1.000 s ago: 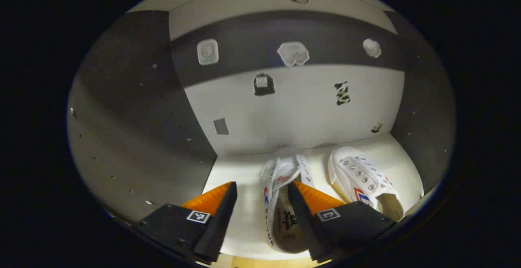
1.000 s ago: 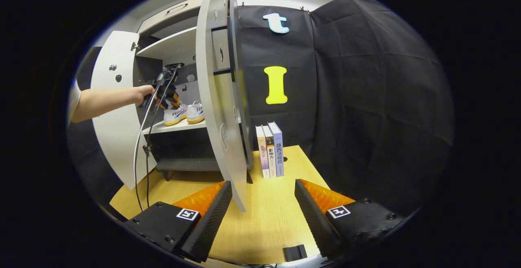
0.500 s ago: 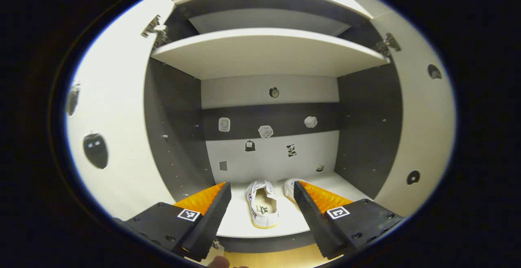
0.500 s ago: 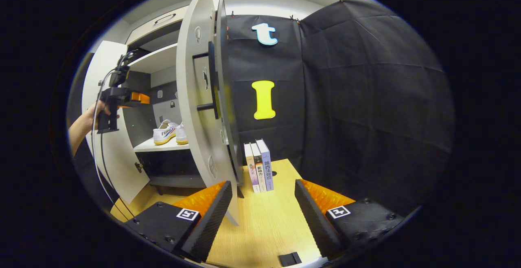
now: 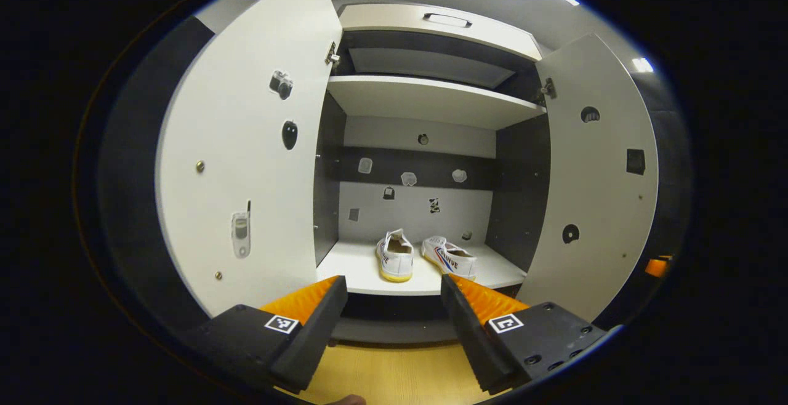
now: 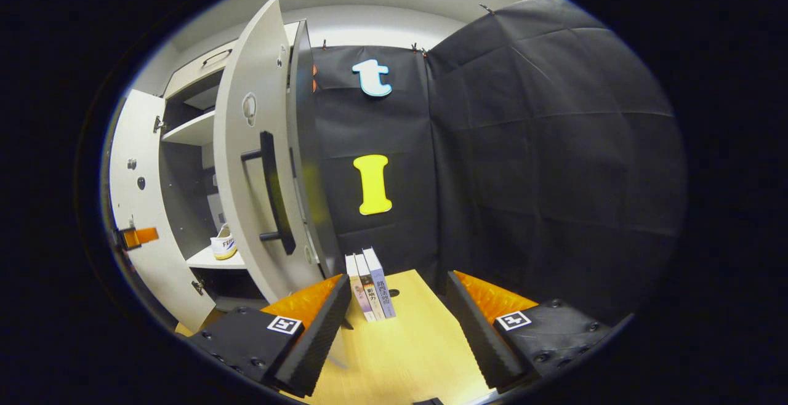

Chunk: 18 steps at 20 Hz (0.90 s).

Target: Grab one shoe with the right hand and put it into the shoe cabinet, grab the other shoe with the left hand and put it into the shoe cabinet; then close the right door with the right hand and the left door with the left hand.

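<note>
Both shoes are sitting side by side on the lower shelf (image 5: pixel 363 269) of the shoe cabinet (image 5: pixel 431 20), the left shoe (image 5: pixel 395 256) heel toward you, the right shoe (image 5: pixel 450 257) angled just beside it, apparently not touching. You are holding the left hand-held gripper (image 5: pixel 388 325) in front of the cabinet with its fingers spread wide and nothing between them. The right hand-held gripper (image 6: pixel 397 325) is likewise gaping and carrying nothing, hovering over the bench (image 6: pixel 406 356) near three upright books (image 6: pixel 369 285).

With the shoes stowed, the doors look to be the step in hand. The right door (image 6: pixel 249 165) is standing wide open, its dark bar handle (image 6: pixel 271 192) facing your right gripper; bring the fingers to the door's outer face near the handle and push in a steady arc, following the hinge. The left door (image 5: pixel 246 159) is also standing open, so be keeping your left gripper out of the opening as the right door swings. The upper shelf (image 5: pixel 431 97) is appearing bare.
</note>
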Tool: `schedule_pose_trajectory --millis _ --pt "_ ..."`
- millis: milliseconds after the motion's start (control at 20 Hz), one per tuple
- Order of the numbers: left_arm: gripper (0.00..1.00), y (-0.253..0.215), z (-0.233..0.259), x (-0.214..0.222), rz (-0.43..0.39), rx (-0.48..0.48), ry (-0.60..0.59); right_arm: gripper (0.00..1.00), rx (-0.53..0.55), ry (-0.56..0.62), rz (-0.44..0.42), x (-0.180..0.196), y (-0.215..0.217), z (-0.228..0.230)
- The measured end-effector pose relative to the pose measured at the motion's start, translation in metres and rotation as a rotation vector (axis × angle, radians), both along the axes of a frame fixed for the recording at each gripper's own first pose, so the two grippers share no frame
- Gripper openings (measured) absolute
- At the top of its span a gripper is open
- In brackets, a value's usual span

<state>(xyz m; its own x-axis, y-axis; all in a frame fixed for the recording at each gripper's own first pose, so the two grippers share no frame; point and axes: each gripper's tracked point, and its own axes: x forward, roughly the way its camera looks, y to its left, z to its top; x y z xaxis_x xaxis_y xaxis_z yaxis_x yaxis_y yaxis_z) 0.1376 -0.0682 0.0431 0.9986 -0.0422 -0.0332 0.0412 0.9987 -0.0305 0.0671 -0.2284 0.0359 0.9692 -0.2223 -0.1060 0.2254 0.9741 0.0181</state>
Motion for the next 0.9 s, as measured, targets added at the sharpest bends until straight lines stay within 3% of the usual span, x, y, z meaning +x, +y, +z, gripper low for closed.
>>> schedule_pose_trajectory --millis 300,500,700,900 --pt "0.95 -0.021 -0.050 -0.022 -0.018 0.011 0.074 0.98 0.000 -0.037 0.078 0.049 -0.007 0.036" --pt "0.95 -0.043 -0.059 -0.031 -0.011 0.007 0.083 0.98 0.029 -0.069 0.182 0.082 -0.002 0.057" --pt "0.96 -0.063 -0.057 -0.035 0.012 -0.043 0.065 0.98 0.086 -0.042 0.269 0.108 0.005 0.046" --pt "0.96 -0.068 -0.055 -0.042 0.052 -0.013 0.051 0.98 0.064 -0.016 0.342 0.119 0.023 0.033"
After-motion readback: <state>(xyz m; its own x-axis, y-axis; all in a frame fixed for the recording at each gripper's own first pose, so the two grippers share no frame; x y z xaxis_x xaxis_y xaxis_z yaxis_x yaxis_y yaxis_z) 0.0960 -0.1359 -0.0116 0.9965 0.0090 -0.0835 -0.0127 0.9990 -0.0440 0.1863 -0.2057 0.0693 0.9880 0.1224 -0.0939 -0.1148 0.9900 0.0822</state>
